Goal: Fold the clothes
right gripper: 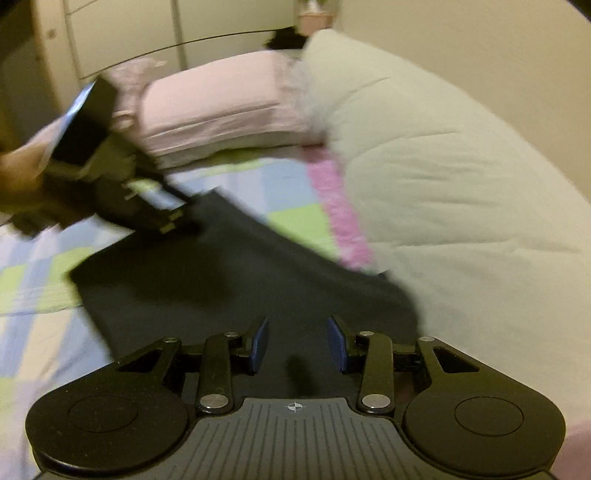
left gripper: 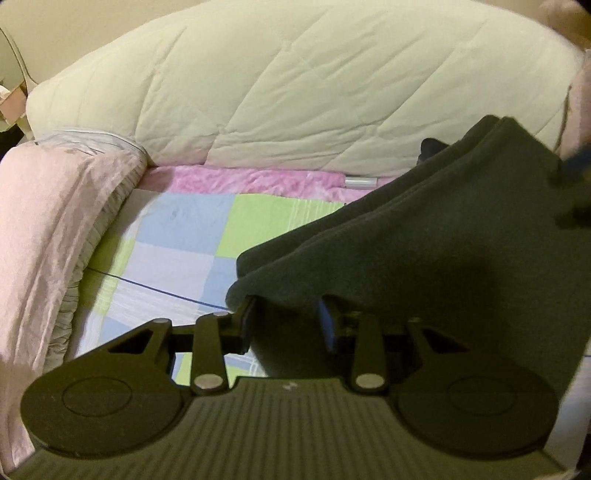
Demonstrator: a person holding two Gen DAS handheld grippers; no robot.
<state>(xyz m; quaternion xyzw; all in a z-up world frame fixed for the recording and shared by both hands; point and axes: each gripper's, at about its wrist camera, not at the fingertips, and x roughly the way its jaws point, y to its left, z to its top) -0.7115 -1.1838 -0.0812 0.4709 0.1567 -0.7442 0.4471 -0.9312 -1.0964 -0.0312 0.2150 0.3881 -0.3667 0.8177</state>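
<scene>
A dark grey garment [left gripper: 424, 236] hangs folded over the checked bed sheet [left gripper: 177, 251]. My left gripper [left gripper: 290, 306] has its jaws apart, and the garment's lower edge drapes over both fingertips and hides them. In the right wrist view the garment [right gripper: 221, 280] lies spread on the bed. My right gripper [right gripper: 297, 332] is open and empty just above the garment's near edge. The left gripper [right gripper: 173, 218] shows there as a blurred dark shape at the garment's far left corner, held in a hand.
A cream quilted duvet [left gripper: 314, 85] is piled along the far side. A pink pillow [left gripper: 48, 221] lies at the left and also shows in the right wrist view [right gripper: 218, 107]. A pink fuzzy blanket strip [left gripper: 240, 181] runs under the duvet. Cupboards [right gripper: 129, 33] stand behind.
</scene>
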